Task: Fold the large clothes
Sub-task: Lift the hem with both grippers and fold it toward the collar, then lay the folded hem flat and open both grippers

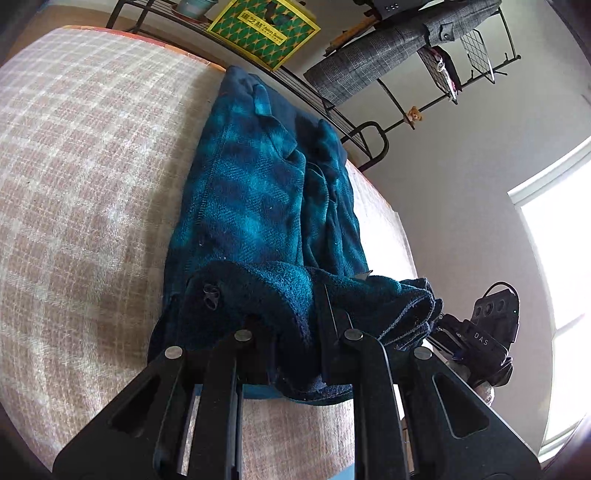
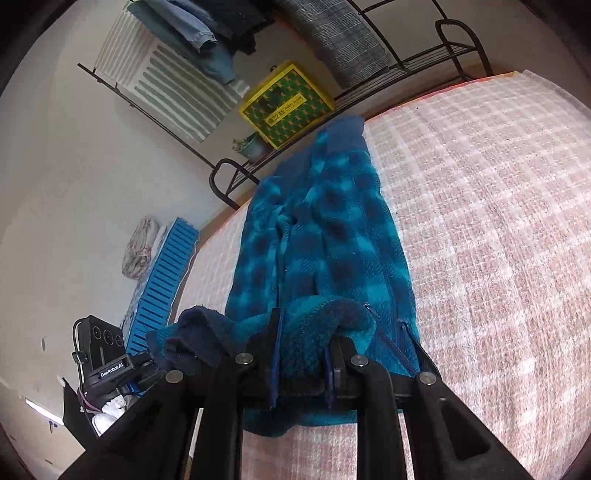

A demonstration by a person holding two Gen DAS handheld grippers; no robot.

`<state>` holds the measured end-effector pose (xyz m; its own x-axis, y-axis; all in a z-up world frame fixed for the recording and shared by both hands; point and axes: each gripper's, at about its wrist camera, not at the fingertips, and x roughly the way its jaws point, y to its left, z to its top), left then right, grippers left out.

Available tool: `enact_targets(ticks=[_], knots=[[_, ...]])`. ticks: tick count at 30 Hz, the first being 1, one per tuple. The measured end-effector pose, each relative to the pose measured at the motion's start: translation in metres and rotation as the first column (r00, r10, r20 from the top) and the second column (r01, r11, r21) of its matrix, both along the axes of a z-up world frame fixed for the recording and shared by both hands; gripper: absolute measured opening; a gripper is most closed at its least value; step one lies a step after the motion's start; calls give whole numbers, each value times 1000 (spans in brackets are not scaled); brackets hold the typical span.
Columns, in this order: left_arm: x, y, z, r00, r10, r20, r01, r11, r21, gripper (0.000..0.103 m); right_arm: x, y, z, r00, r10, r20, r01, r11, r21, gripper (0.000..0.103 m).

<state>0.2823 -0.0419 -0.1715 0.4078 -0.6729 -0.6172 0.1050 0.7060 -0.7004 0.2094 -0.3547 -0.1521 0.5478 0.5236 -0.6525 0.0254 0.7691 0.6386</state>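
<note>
A blue and teal checked fleece garment (image 1: 251,199) lies in a long narrow strip on the pink plaid bed cover (image 1: 85,177); it also shows in the right wrist view (image 2: 325,236). My left gripper (image 1: 291,317) is shut on the garment's near end, with fabric bunched over its fingers. My right gripper (image 2: 306,343) is shut on the same near end beside it. Each gripper shows at the edge of the other's view, the right one (image 1: 484,336) and the left one (image 2: 107,354). The near end is lifted off the bed cover (image 2: 498,221).
A black metal rack (image 1: 332,110) stands past the bed's far edge, with a yellow and green box (image 1: 264,31), a potted plant (image 2: 253,147) and hanging clothes (image 2: 343,40). A blue crate (image 2: 162,284) leans by the wall. A bright window (image 1: 557,277) is at the right.
</note>
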Motion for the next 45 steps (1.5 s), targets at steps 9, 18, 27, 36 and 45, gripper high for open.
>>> enact_targets(ticks=[9,18,27,36,45], knots=[[27,-12,-34,999,-5,-36,8,998,66,16,33,8,-33,998,1,-67,-4,999,-47,17],[35,-4,-31,994,-11,-107,8,1000,-30,25,30,-10,-34,998,10,-65,-4,995,97,30],[38,12,-23,989,-8,-149,-15,988,-152,53,20,-36,-7,997,-76,17,71,980,183,67],[31,18,27,998,-2,57,1,1000,4,72,7,37,17,983,153,100,-131,972,-195,40],[37,16,-24,999,-54,4,53,987,154,71,20,5,-23,997,72,13,-65,952,-298,56]])
